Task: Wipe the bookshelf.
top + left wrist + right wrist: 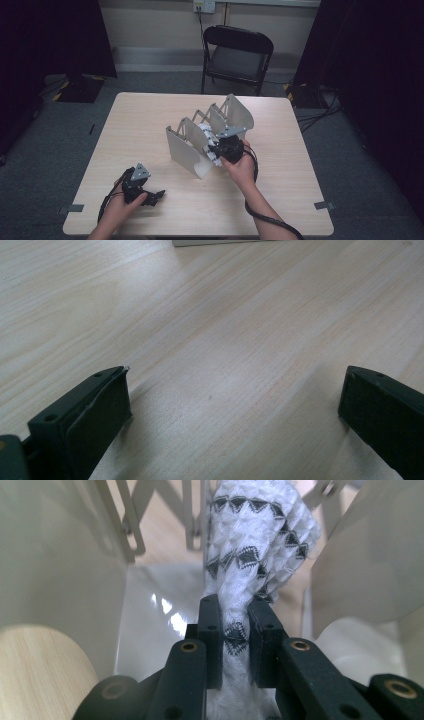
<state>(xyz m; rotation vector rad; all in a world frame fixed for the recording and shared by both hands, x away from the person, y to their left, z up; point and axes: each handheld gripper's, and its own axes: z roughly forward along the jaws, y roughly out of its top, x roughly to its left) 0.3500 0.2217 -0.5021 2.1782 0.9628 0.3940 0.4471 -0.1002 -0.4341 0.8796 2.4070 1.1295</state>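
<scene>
While the left gripper [156, 195] rests low on the near left part of the table [140, 120], its jaws stand wide apart with nothing but bare pale wood between them — in the left gripper view each black jaw sits at one edge of the picture and a light strip, a bit of the rack's base, shows at the top edge. Further right, about the middle of the table, stands a cream folding rack [186, 150] with upright dividers joined by a scissor-like lattice along the back. Between two of those dividers hangs a white cloth [207, 140] with rows of small black triangles. The right gripper [216, 154] reaches into that slot from the near right side, and its jaws are clamped on the cloth — in the right gripper view the fabric [250, 555] is pinched tight between the two black pads and bunches upward above them, with the rack's walls [55, 555] on either side.
</scene>
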